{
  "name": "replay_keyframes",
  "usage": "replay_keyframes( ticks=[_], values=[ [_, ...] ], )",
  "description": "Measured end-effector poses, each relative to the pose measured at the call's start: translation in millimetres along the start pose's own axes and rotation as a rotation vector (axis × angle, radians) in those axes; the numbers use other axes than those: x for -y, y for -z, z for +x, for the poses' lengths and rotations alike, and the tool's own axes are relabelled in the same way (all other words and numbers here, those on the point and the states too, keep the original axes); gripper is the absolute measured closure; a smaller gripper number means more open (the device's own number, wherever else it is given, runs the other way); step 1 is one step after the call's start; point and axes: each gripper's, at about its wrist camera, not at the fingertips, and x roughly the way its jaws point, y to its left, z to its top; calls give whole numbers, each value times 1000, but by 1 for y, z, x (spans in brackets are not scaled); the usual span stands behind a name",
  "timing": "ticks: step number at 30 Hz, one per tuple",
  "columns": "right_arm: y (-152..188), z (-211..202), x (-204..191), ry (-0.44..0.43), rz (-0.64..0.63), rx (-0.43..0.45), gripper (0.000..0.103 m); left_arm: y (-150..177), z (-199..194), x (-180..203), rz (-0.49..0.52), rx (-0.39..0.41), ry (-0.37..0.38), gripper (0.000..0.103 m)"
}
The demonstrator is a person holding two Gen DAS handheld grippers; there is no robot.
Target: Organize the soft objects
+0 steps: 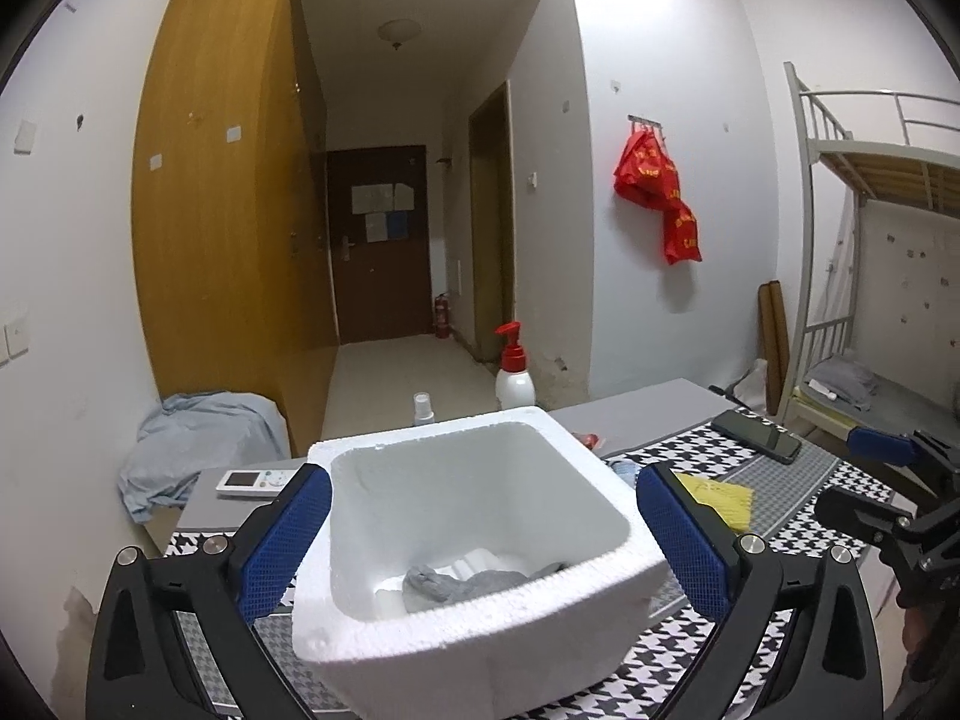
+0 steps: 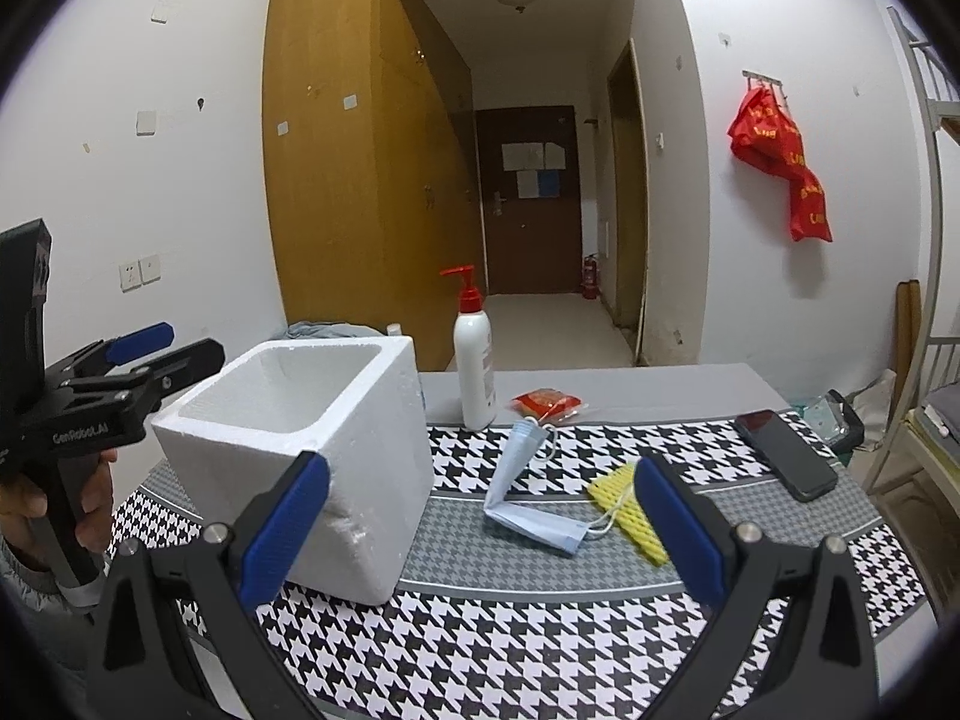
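A white foam box [image 1: 474, 618] stands on the houndstooth tablecloth; it also shows in the right wrist view [image 2: 336, 480]. A grey cloth [image 1: 456, 585] and a white soft piece [image 1: 474, 564] lie inside it. My left gripper [image 1: 483, 531] is open, its fingers on either side of the box and above it. My right gripper [image 2: 480, 525] is open and empty, above the table to the right of the box. A blue face mask [image 2: 528, 498] and a yellow foam net [image 2: 624, 510] lie ahead of it. A red packet [image 2: 546, 403] lies further back.
A white pump bottle [image 2: 474, 372] with a red top stands behind the box. A black phone [image 2: 783, 453] lies at the right of the table [image 2: 660, 384]. A remote control [image 1: 255, 482] and a small spray bottle [image 1: 423, 408] are at the back left. A bunk bed [image 1: 870, 276] stands on the right.
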Motion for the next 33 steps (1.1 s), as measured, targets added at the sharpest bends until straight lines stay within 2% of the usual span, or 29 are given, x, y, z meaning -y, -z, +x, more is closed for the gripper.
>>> replay_keyframes(
  ticks=[17,33],
  values=[
    [20,-55,-18,55,18,21,0,14,-50,25,35,13,93,1],
    [39,-77,-1,107,10,18,0,37,-58,64,43,17,194,1]
  ],
)
